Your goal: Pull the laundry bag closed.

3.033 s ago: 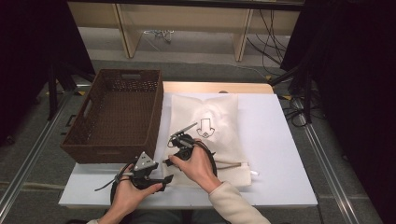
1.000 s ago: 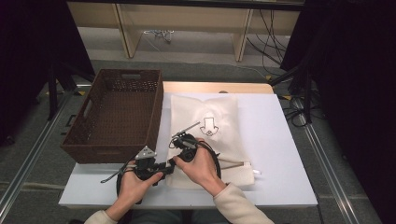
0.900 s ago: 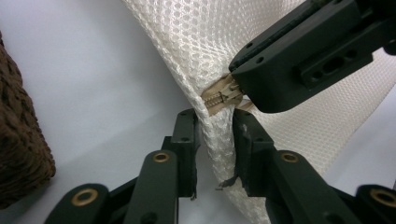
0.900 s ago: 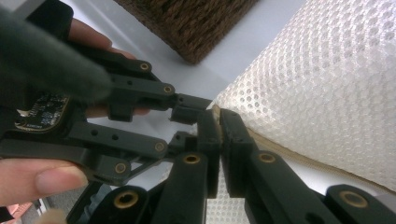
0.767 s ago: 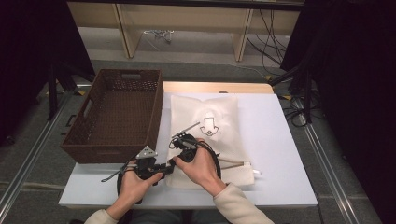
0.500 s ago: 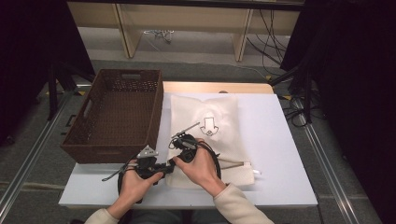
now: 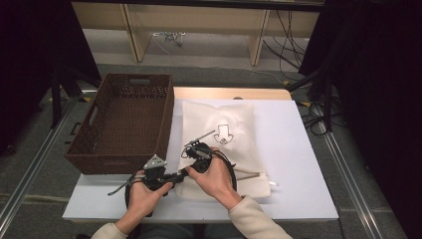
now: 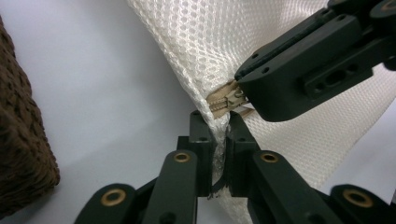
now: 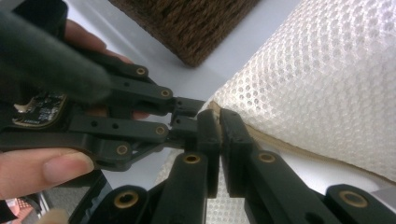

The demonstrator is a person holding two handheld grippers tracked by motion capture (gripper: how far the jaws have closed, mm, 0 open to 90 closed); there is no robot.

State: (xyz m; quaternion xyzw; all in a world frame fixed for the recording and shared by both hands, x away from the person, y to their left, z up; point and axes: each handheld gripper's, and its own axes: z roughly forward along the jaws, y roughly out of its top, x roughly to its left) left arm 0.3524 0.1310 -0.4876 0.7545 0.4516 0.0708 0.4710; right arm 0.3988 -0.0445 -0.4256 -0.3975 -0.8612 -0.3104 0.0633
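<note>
At the near edge of the white table (image 7: 298, 149), the left gripper (image 8: 220, 140) has just been closing and now pinches the near left corner of the white mesh zippered bag (image 7: 226, 134). The right gripper (image 9: 219, 135), just beside it, is clamped on the bag's zipper end. Farther left stands a brown woven basket (image 7: 124, 119).

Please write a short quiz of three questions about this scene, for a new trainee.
1. True or false: the left tongs are shut on the mesh bag.
2. What do the right tongs pinch? A) the basket rim B) the bag's corner at the zipper C) a cable
3. What stands on the table to the left of the bag?

Key
1. True; the jaws have just been closing, with mesh between them.
2. B; the zipper shows beside that jaw.
3. A brown woven basket.
</note>
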